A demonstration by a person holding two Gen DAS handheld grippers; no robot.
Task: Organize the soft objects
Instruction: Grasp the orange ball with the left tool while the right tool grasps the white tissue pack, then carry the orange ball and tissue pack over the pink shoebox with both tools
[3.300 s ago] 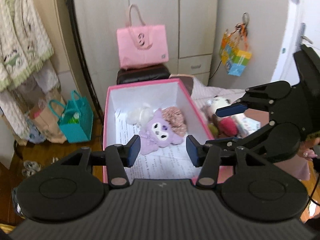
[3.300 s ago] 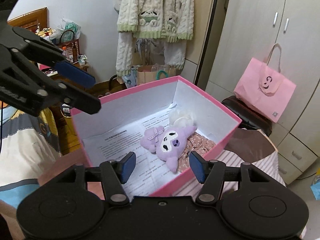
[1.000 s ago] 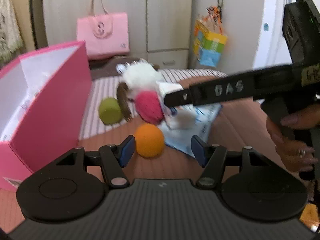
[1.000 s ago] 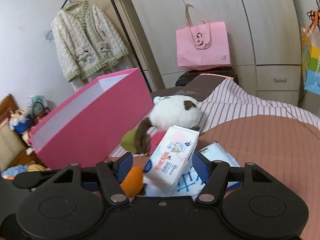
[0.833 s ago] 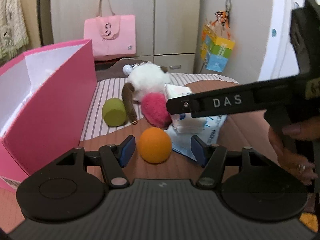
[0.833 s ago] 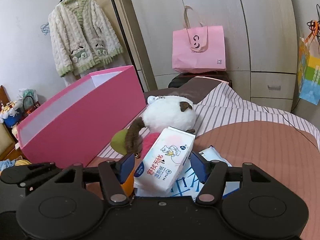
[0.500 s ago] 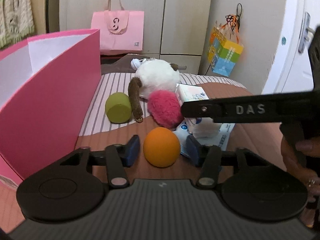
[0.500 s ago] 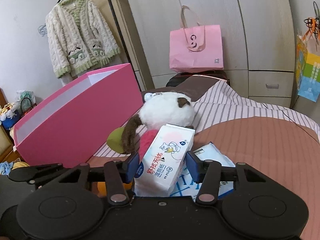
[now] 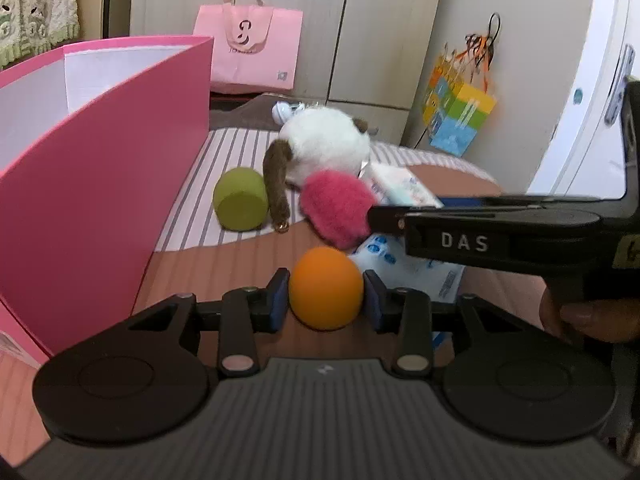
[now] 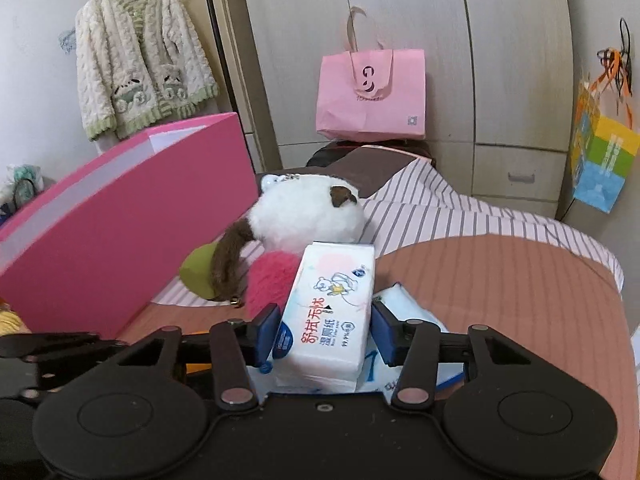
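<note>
The left gripper [image 9: 325, 298] pinches the orange ball [image 9: 326, 288] between its 2 pads, on the brown cover just right of the pink box [image 9: 100, 184]. The right gripper [image 10: 325, 334] has its fingers pressed against both sides of the wet-wipe pack [image 10: 328, 316], farther from the pink box, in front of the white plush [image 10: 308, 216] and red pom-pom [image 10: 270, 280].

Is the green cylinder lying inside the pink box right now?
No, the green cylinder lies on the striped sheet outside the pink box, beside its outer wall.
</note>
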